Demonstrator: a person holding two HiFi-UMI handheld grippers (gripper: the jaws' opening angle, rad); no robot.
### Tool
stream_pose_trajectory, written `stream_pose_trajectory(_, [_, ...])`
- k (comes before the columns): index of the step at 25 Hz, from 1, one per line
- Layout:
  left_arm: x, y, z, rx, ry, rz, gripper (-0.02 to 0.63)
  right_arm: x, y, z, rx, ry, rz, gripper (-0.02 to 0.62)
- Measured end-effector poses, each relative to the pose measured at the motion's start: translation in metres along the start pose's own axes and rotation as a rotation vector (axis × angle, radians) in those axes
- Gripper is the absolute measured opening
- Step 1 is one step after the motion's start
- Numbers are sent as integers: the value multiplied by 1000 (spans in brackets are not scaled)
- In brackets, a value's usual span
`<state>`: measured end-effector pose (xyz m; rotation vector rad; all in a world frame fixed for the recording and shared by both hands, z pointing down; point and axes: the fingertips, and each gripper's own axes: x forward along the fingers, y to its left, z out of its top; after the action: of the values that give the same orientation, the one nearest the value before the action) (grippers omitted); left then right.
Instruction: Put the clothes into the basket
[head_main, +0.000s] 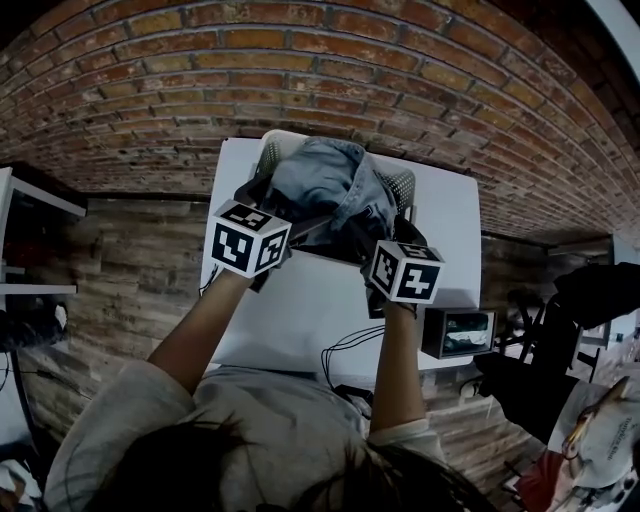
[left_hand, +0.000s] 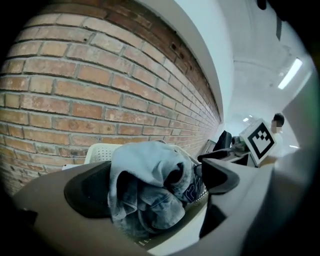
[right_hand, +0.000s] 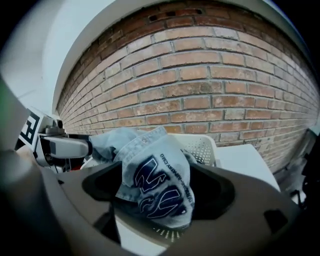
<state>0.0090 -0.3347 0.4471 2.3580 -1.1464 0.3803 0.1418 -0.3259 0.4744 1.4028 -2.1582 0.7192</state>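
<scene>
Denim garment bunched atop white basket, far edge of table. Left gripper pinching the denim. Right gripper spread wide, denim between jaws, pads off it.

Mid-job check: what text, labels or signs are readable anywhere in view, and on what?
On the denim garment: large navy outlined letters, too creased to read surely.
On the same garment: a line of small print beside them, too small to read.
On the marker cubes: black-and-white square patterns only, no words.
Nothing else legible.
</scene>
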Motion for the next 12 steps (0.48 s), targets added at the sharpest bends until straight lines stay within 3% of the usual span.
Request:
stream_pose_trajectory(8, [-26,-10,11,48,-103,-7,552,-17,22,12,-28,-102,10,407])
stream_pose_trajectory(11, [-32,-18,10,58,-101,-37,528,-25,33,16,-45,-141,23,323])
stream_pose_trajectory(12, [-35,-21,10,61,-110,-41,457,-28,36,17,-51,-160,25,241])
